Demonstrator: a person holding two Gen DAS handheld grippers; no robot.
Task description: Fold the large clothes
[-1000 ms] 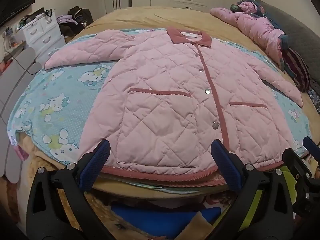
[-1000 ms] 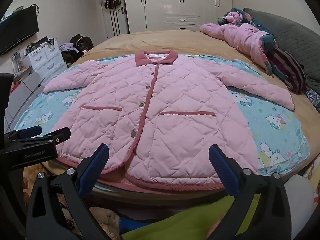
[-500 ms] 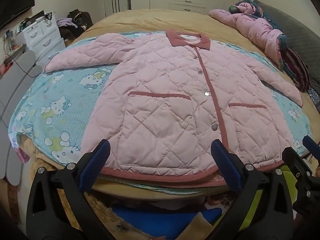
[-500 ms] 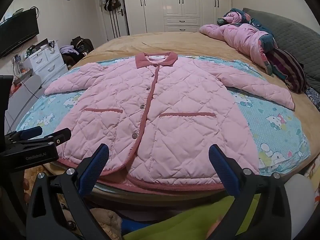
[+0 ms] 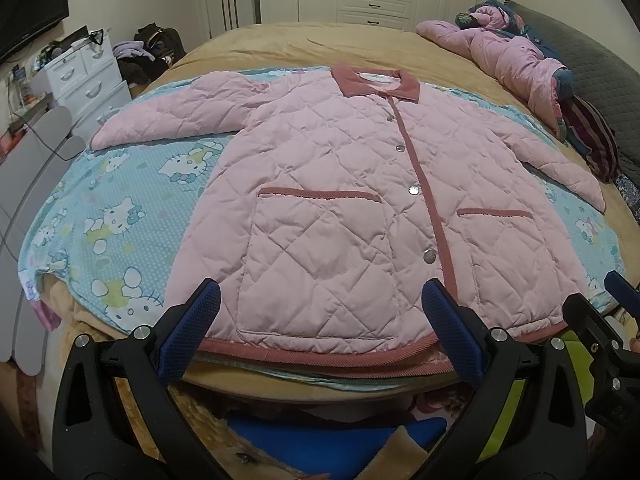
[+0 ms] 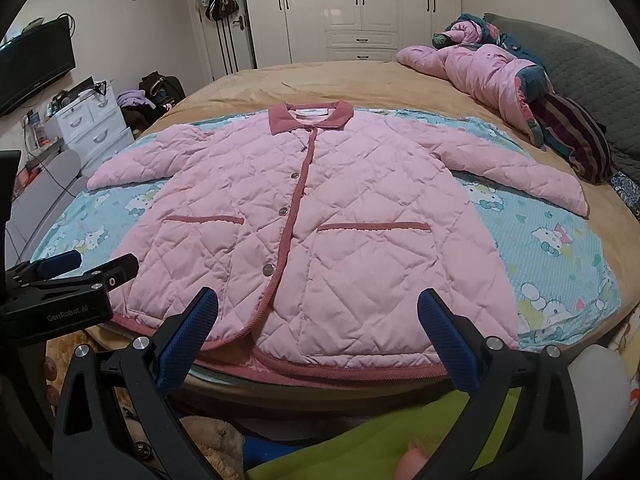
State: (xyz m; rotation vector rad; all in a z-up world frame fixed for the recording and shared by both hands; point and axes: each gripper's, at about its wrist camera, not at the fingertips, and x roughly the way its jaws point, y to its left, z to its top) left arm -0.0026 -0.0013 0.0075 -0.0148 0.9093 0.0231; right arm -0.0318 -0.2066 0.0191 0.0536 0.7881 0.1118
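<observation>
A pink quilted jacket (image 5: 340, 208) with a darker pink collar, placket and hem lies flat and buttoned, face up, sleeves spread, on a blue cartoon-cat sheet (image 5: 112, 208) on the bed. It also shows in the right wrist view (image 6: 320, 220). My left gripper (image 5: 320, 328) is open and empty, just short of the hem at the jacket's left half. My right gripper (image 6: 316, 328) is open and empty, just short of the hem at the right half. The left gripper also shows at the left edge of the right wrist view (image 6: 72, 276).
A bundle of pink and dark bedding (image 6: 500, 80) lies at the bed's far right by a grey headboard (image 6: 592, 80). White drawers (image 6: 92, 124) and a television (image 6: 32, 68) stand to the left. White wardrobes (image 6: 360, 8) line the back wall.
Both grippers have tilted up a little, so the jacket sits lower in both views. The jacket has not moved and both grippers stay open.
</observation>
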